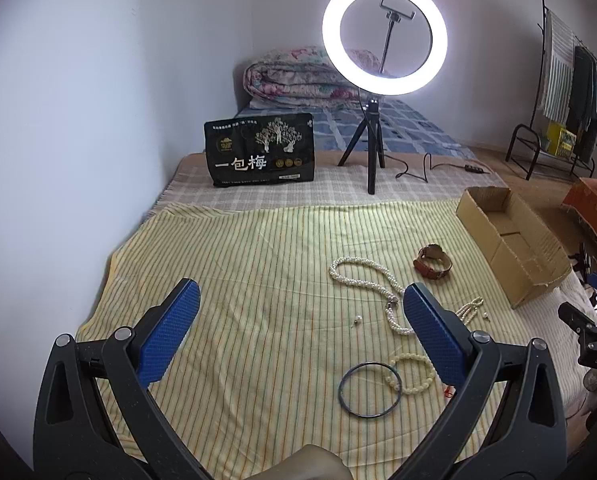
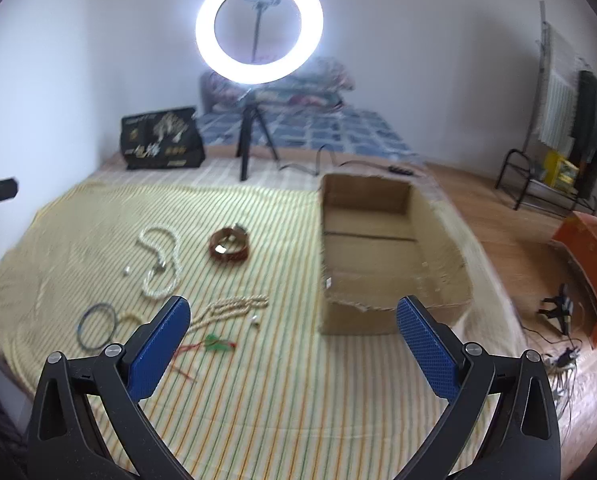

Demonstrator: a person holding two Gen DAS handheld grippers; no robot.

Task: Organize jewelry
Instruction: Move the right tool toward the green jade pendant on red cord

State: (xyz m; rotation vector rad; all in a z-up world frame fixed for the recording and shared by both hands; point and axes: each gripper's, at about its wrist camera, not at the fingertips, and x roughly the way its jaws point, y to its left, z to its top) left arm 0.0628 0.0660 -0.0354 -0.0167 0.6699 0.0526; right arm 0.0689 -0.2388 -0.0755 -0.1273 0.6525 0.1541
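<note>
While both tools hang above the striped cloth (image 1: pixel 226 264) on the bed, neither holds anything.

Left gripper (image 1: pixel 298 300): blue-padded fingers (image 1: pixel 170 336) spread wide, touching nothing, over bare cloth on the far side of the jewelry from the cardboard box (image 1: pixel 510 240).

Right gripper (image 2: pixel 290 316): fingers (image 2: pixel 426 348) likewise spread wide and empty, one of them seen against the box's near corner (image 2: pixel 358 316), whether in contact cannot be told.

Jewelry, all lying on the cloth outside the box:
- brown leather watch (image 2: pixel 228 247), nearest the box, just beside its long wall;
- white pearl necklace (image 1: pixel 362 276), beyond the watch from the box, looped loosely;
- strand of cream beads (image 2: pixel 234 306), near the box's front corner;
- small earring (image 1: pixel 356 321), beside the necklace;
- dark thin bangle (image 1: pixel 370 390), farthest from the box, touching a pale bead bracelet (image 1: pixel 412 374);
- red and green cord piece (image 2: pixel 214 344), near the bead strand.

Box: open-topped, its floor showing no jewelry.

Behind the box: lit ring light (image 1: pixel 384 36) on a tripod, and a black bag (image 1: pixel 260 154).
</note>
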